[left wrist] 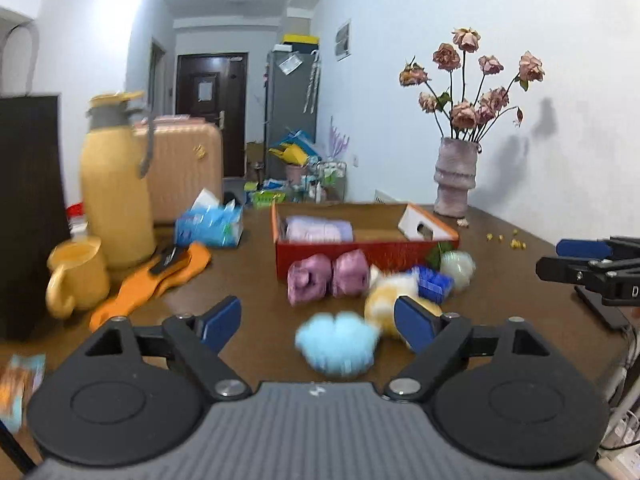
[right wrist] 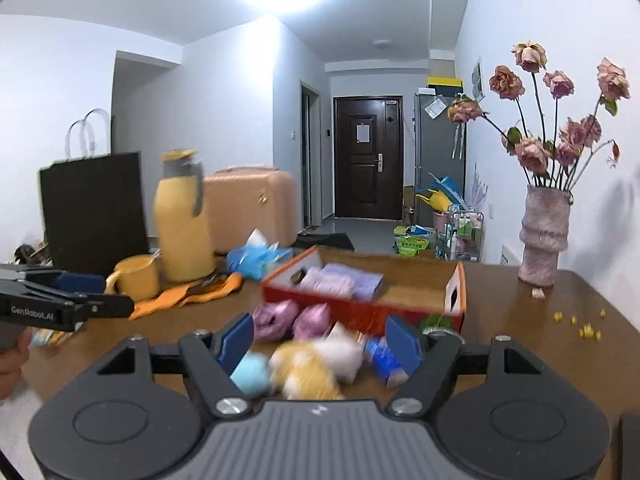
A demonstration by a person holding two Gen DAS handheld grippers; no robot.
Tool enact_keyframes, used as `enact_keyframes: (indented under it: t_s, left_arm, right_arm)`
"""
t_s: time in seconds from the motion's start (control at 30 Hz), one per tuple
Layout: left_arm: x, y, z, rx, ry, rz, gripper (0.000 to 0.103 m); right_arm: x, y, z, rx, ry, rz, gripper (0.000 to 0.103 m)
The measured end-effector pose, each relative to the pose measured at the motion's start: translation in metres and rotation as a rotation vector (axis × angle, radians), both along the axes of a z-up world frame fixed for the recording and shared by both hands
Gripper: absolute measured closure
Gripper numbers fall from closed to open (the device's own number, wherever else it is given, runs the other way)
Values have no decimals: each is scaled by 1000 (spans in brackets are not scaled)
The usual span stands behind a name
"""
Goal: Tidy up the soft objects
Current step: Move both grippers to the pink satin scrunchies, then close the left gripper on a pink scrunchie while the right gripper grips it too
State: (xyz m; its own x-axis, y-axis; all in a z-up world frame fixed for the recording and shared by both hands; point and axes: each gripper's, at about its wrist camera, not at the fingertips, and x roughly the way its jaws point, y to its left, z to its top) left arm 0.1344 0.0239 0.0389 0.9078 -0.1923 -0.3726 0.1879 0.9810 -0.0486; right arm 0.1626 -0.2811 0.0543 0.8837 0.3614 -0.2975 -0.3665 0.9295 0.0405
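Brown table [left wrist: 248, 280] carries the workload. Left gripper [left wrist: 318, 322] and right gripper [right wrist: 320, 342]: jaws wide apart, nothing held. Blue plush [left wrist: 338, 342], yellow plush [right wrist: 306, 372] and purple bundles [left wrist: 328, 276] lie just ahead of the pads, short of the red box [left wrist: 360, 250]. Judged light, compressible, non-fragile; pinch mid-body. Legible marking: "GenRobot.AI" on the left gripper's arm.

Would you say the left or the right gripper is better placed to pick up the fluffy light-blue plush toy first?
Probably the left gripper: the fluffy light-blue plush toy lies between its open blue pads. For the right gripper, it sits off by one pad, with the yellow-and-white plush centred instead.
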Motion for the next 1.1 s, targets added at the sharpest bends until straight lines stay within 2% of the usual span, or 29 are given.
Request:
enact_keyframes:
  t_s: [0.07, 0.17, 0.23, 0.3, 0.4, 0.47, 0.63, 0.7, 0.87, 1.0, 1.07, 1.1]
  left_arm:
    - [-17, 3, -7, -21, 16, -17, 17]
    - [-27, 5, -6, -10, 5, -23, 17]
    - [-25, 6, -5, -9, 2, -8, 17]
    - [-18, 7, -6, -28, 13, -9, 17]
    - [0, 6, -13, -40, 33, -19, 18]
    - [19, 6, -16, -51, 42, -30, 23]
    - [104, 6, -27, -81, 79, -2, 24]
    - [143, 3, -34, -70, 103, -31, 25]
    - [231, 6, -58, -107, 219, -25, 38]
    - [272, 16, -78, -183, 264, -28, 49]
    - [282, 20, -85, -227, 305, -50, 72]
    - [285, 20, -88, -242, 320, -79, 80]
  right_arm:
    - [-23, 1, -12, 16, 10, 7, 31]
    - [-38, -3, -24, 100, 54, 19, 31]
    - [-42, -1, -27, 93, 60, 12, 31]
    - [-43, 3, -28, 71, 46, -17, 31]
    - [-34, 1, -31, 115, 66, -12, 32]
    - [-22, 3, -33, 117, 79, -11, 34]
    - [43, 18, -35, 74, 115, 12, 42]
    - [80, 25, -34, 66, 132, 32, 44]
    - [181, 48, -42, 56, 218, 53, 50]
    - [251, 64, -57, 72, 313, 43, 58]
    - [276, 73, -69, 55, 359, 41, 62]
    - [285, 76, -75, 49, 383, 36, 69]
